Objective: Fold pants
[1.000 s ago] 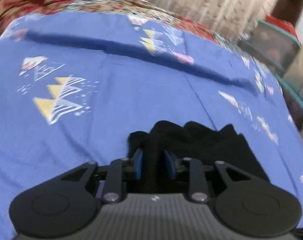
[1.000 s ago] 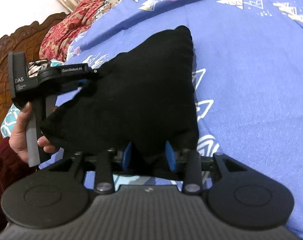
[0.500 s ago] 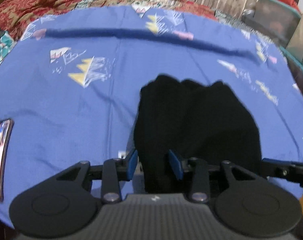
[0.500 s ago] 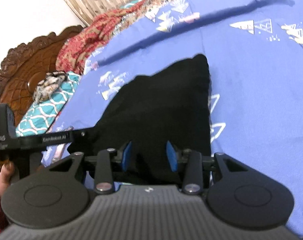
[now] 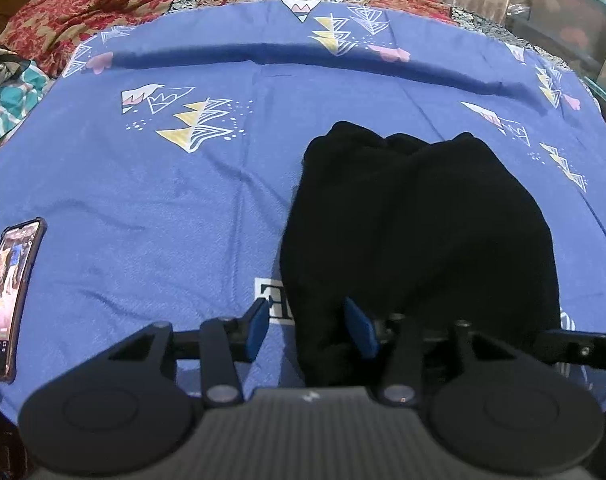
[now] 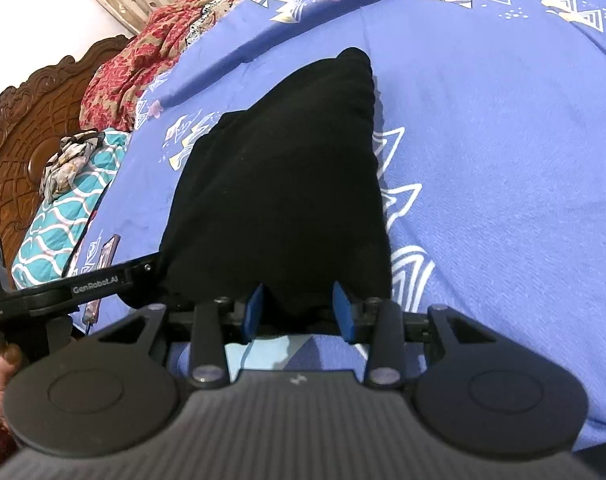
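The black pants (image 5: 415, 232) lie folded in a compact bundle on the blue patterned bedsheet (image 5: 183, 208). My left gripper (image 5: 309, 326) is open at the bundle's near left corner, with the cloth's edge lying between its blue pads (image 5: 259, 326). In the right wrist view the pants (image 6: 279, 184) stretch away from my right gripper (image 6: 297, 314), which is open with the near edge of the cloth between its pads (image 6: 343, 312). The left gripper's arm (image 6: 83, 284) shows at the left of that view.
A phone (image 5: 9, 296) with a lit screen lies at the sheet's near left edge. A red patterned blanket (image 5: 103, 4) and a teal pillow (image 6: 67, 208) sit at the head of the bed by the carved wooden headboard (image 6: 19, 120). Storage boxes (image 5: 571, 28) stand at the far right.
Both grippers lowered the pants onto the sheet and opened their jaws. The bundle now lies flat; both grippers have drawn back toward its near edge.
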`<state>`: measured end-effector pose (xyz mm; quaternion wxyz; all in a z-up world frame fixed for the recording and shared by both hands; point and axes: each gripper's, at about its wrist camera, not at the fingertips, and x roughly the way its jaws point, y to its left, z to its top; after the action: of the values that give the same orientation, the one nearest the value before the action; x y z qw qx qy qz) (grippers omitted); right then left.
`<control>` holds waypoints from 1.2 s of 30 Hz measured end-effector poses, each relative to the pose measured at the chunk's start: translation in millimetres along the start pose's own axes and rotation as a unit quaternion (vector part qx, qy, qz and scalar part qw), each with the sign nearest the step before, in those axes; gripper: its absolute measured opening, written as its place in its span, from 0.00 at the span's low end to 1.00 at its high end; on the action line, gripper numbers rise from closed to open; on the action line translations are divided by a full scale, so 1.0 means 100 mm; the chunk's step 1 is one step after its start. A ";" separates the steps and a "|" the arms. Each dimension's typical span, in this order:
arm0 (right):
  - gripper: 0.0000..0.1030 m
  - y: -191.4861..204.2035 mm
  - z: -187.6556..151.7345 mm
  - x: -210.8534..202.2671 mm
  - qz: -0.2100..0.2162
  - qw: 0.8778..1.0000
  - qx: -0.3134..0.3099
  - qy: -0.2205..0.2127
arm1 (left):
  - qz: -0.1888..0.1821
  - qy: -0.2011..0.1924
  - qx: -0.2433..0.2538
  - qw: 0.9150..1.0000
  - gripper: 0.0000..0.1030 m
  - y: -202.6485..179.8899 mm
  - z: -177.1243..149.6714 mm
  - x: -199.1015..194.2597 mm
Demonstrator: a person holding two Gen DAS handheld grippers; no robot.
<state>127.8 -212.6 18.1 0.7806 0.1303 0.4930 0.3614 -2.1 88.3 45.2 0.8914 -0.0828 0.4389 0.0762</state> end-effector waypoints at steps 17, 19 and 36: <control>0.47 -0.10 -0.01 -0.23 0.000 0.999 0.022 -0.037 | 0.006 -0.007 -0.009 1.000 0.55 0.10 -0.10 -0.29; 0.48 -0.12 -0.01 -0.22 0.000 0.999 0.025 -0.036 | 0.009 -0.007 -0.013 1.000 0.59 0.14 -0.12 -0.30; 0.47 -0.13 -0.07 -0.04 0.001 1.000 0.026 0.004 | 0.028 0.028 -0.025 0.999 0.62 0.24 -0.23 -0.04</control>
<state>126.8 -225.5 10.0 0.7744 0.1498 0.5052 0.3501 -27.6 106.7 32.1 0.8742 -0.0950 0.4634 0.1099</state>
